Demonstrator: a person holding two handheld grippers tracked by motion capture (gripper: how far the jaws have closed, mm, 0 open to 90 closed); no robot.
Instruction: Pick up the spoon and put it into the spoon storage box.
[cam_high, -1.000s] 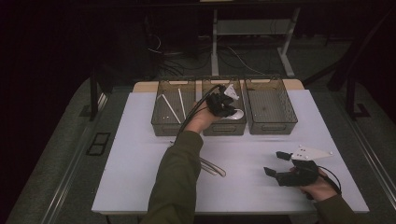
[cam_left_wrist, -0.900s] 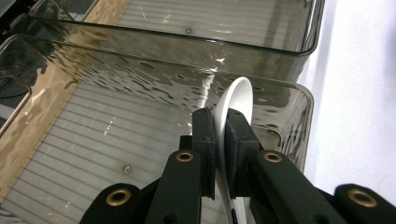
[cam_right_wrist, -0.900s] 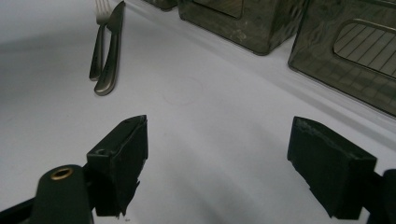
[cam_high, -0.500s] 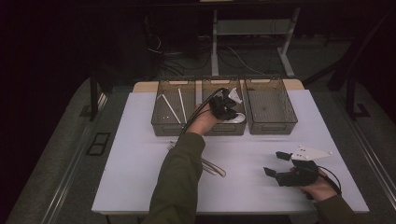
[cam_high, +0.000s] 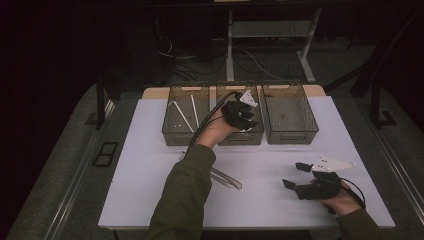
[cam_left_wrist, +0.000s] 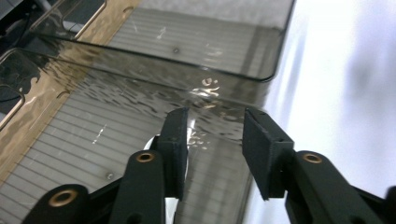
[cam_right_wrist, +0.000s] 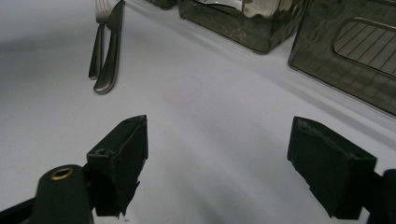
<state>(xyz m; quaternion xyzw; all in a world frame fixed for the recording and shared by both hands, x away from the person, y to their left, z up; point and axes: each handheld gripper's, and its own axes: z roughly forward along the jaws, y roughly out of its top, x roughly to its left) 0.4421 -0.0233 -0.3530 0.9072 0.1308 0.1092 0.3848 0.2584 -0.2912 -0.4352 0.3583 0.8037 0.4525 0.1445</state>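
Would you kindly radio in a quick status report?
Left gripper over middle bin, jaws just opened, empty. Right gripper open, idle. Fork and knife still on table.

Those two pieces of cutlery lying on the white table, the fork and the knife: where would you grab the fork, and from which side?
Grip the fork at the middle of its handle, coming straight down from above. It lies flat, tight beside the knife, so the jaws should straddle the slim handle crosswise; the knife alongside may get in the way.

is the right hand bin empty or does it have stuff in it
Empty, as far as the pictures show: in the high view the right bin shows only its bare ribbed floor, while the left bin holds pale utensils.
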